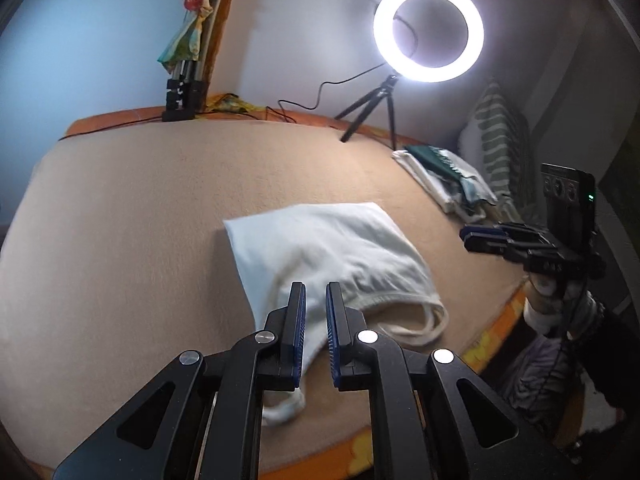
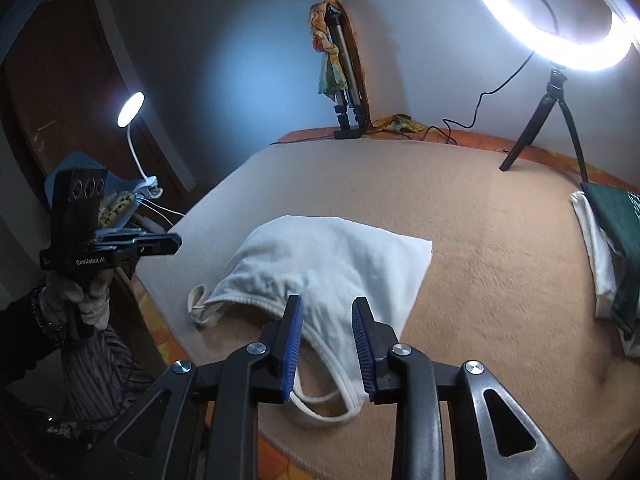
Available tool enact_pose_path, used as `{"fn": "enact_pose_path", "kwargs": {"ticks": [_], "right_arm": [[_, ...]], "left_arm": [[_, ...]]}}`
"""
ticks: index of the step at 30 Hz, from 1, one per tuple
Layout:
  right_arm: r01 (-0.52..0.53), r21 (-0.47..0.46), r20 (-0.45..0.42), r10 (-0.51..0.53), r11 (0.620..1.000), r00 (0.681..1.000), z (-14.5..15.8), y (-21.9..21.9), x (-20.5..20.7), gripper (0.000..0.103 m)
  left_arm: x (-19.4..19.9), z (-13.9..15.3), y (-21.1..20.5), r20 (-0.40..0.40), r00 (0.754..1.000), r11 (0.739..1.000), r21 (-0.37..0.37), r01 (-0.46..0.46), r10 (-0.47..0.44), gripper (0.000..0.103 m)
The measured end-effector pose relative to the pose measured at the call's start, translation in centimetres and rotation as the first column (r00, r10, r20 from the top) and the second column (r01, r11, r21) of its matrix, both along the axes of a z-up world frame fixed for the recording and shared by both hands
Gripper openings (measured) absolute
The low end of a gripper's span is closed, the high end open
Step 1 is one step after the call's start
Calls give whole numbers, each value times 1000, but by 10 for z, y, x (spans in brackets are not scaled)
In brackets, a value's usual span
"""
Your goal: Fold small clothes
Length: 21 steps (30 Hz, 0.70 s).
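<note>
Nearest in each wrist view are the claw fingers. The left claw [image 1: 316,300] stands slightly parted with only a narrow gap and nothing between its blue pads; the right claw [image 2: 326,316] is parted wider, also empty.

Both hover over the near end of the one white cotton sleeveless vest [image 1: 332,252], which lies partly folded on the tan blanket-covered bed [image 1: 140,220]. Its shoulder straps and neckline point toward the claws at the near bed edge, and its folded square end points away, so its long axis runs roughly along the fingers. In the right wrist view a strap loop lies directly below the right claw; that claw looks the nearer to a grip, I judge.

Farther right sits one stack of folded clothes [image 1: 444,176], white and dark green. Beyond stand one lit ring lamp on a black tripod [image 1: 428,28] and one folded tripod [image 1: 196,68] against the wall.
</note>
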State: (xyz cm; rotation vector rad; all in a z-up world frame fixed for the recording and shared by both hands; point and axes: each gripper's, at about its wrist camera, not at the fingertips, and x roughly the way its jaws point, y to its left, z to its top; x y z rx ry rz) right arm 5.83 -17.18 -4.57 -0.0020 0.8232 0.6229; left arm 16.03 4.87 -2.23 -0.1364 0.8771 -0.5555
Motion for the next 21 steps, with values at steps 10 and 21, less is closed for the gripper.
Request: {"fn": "enact_pose_path", "kwargs": {"ticks": [10, 21], "right_arm": [[0, -99, -111, -11, 995, 994, -62, 25, 36, 27], [-25, 40, -151, 31, 999, 988, -55, 1, 29, 27]], "left_arm": [[38, -69, -26, -132, 991, 994, 109, -17, 31, 9], [19, -51, -15, -76, 997, 997, 71, -15, 21, 9]]}}
